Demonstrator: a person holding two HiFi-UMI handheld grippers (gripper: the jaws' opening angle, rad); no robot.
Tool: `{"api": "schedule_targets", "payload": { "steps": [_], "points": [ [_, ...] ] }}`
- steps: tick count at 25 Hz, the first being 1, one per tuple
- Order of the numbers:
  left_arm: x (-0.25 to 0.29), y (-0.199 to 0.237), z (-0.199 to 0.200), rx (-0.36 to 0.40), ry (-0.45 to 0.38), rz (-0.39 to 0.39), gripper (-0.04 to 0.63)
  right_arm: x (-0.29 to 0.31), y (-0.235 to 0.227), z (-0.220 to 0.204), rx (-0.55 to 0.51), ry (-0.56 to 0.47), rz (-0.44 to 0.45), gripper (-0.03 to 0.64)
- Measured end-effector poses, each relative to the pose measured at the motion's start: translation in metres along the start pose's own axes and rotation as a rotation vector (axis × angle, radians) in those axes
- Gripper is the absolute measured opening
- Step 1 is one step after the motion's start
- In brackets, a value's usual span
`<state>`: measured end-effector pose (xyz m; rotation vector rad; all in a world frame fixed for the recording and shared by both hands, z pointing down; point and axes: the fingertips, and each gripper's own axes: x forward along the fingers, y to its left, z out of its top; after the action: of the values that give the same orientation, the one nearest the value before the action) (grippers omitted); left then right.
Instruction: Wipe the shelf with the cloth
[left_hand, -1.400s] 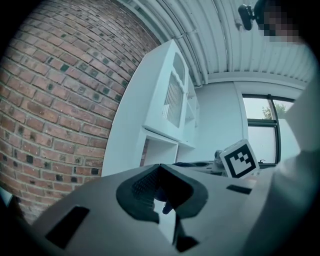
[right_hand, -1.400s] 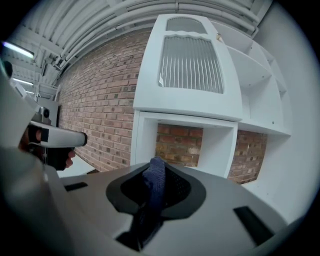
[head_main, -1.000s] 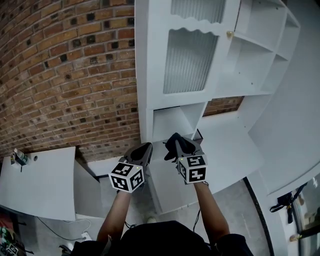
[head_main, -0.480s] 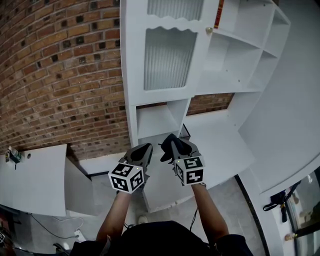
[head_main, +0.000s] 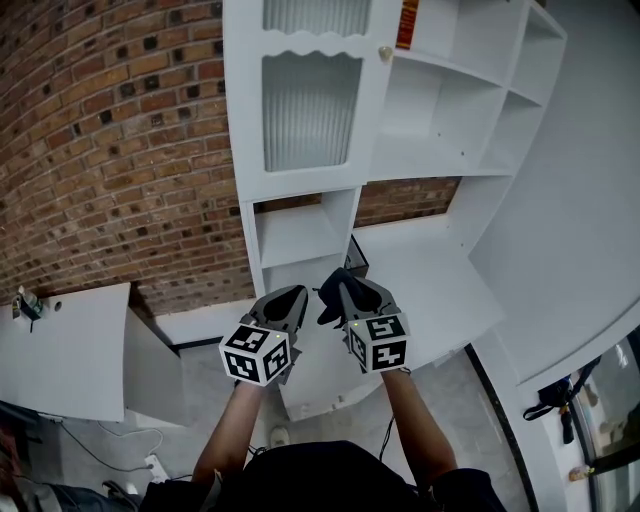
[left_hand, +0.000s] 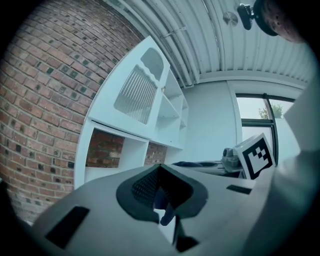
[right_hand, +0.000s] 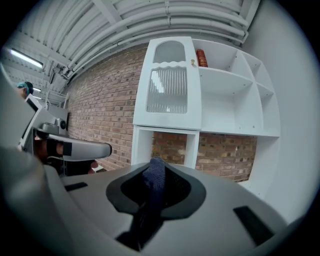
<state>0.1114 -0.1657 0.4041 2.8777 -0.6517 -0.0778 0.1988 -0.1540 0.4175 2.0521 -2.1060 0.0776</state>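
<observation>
A dark blue cloth (right_hand: 154, 181) sticks up between the jaws of my right gripper (right_hand: 156, 192), which is shut on it. In the head view the cloth (head_main: 338, 288) shows as a dark wad at the tip of the right gripper (head_main: 347, 293), held in the air in front of the white shelf unit (head_main: 300, 235). My left gripper (head_main: 290, 300) hangs close beside it on the left, jaws together with nothing seen in them. The left gripper view shows the same shelf unit (left_hand: 142, 100) ahead. Both grippers are short of the wide lower shelf board (head_main: 425, 270).
The unit has a ribbed-glass door (head_main: 310, 110) with a knob (head_main: 384, 52) and open compartments to the right. A red item (head_main: 407, 22) stands on the top shelf. A brick wall (head_main: 120, 150) is behind. A white table (head_main: 70, 350) is at left, with cables (head_main: 120, 450) on the floor.
The shelf unit has slid left and lower in the head view as the camera moved. Both grippers keep nearly the same pose, the cloth still in the right one.
</observation>
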Motion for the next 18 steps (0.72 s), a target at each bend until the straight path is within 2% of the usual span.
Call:
{"api": "schedule_targets", "payload": {
  "steps": [18],
  "points": [
    [-0.021,-0.077,-0.012,0.043,-0.006,0.021,0.015,-0.078,-0.008,-0.018,0.005,-0.037,0.021,0.067]
  ]
}}
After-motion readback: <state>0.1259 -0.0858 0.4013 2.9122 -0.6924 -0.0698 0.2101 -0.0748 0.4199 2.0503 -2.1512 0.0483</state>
